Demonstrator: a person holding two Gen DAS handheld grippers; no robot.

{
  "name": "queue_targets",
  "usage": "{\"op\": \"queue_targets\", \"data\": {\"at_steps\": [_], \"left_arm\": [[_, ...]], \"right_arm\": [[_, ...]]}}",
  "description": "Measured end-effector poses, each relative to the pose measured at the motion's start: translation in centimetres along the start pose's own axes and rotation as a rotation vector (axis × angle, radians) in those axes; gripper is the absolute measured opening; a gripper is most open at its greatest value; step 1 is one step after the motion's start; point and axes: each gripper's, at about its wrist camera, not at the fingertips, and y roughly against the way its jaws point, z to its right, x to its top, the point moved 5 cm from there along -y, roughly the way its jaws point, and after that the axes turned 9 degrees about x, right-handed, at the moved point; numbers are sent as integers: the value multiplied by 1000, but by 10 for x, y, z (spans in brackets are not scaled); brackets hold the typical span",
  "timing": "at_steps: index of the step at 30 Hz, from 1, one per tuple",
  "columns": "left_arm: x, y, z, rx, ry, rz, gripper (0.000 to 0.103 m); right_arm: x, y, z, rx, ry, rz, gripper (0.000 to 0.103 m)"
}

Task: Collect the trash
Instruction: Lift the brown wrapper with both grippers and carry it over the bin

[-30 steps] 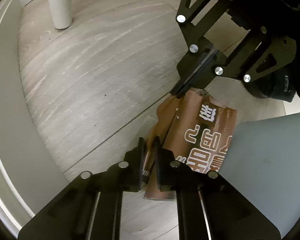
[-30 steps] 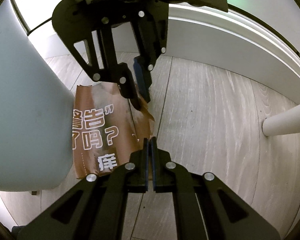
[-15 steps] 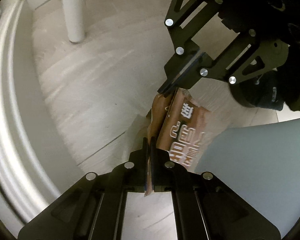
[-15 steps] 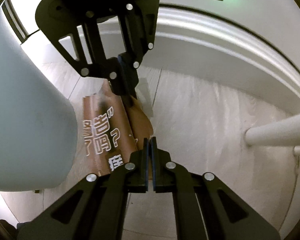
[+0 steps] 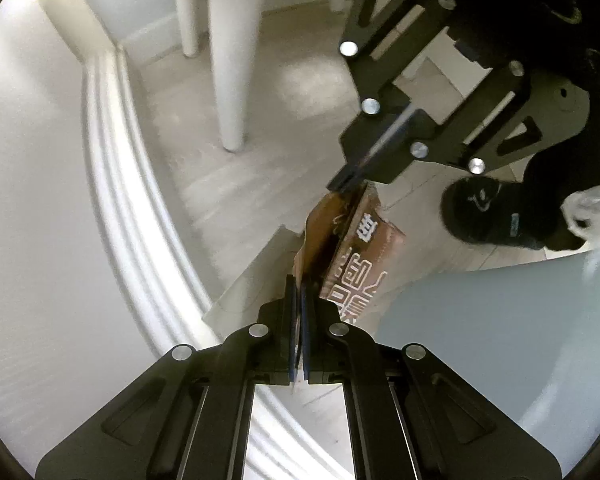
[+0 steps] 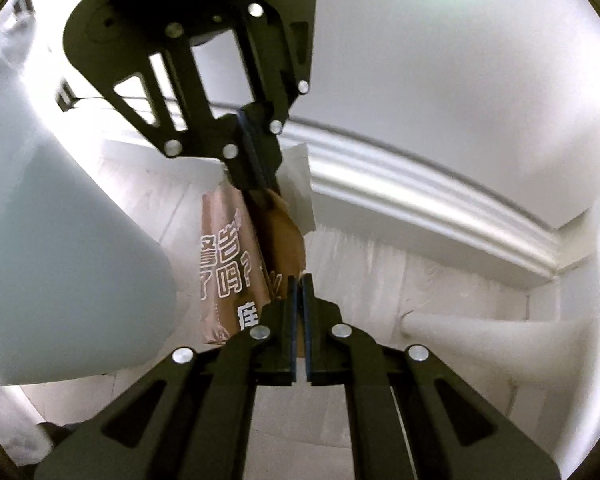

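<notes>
Above pale plank floor (image 5: 300,92), brown paper bag (image 5: 364,252) clamped between both claws, left claw (image 5: 300,300) and right claw (image 6: 299,292).

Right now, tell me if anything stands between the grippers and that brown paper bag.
Nothing does. The left gripper is shut on one end of the brown paper bag and the right gripper is shut on the other end. The pale bin stands close beside the bag, not between it and either gripper.

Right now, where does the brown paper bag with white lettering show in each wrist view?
Left wrist: brown paper bag just right of centre, above the left gripper.
Right wrist: bag left of centre, above the right gripper.
Shared landmark: pale blue bin beside the bag.
</notes>
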Motion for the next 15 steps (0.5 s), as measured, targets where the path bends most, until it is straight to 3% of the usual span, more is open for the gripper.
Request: {"op": "queue_targets", "data": {"at_steps": [15], "left_arm": [[35,151,-13,157,12,67,1]], "right_arm": [[37,128,-6,-74,-31,101,5]]}}
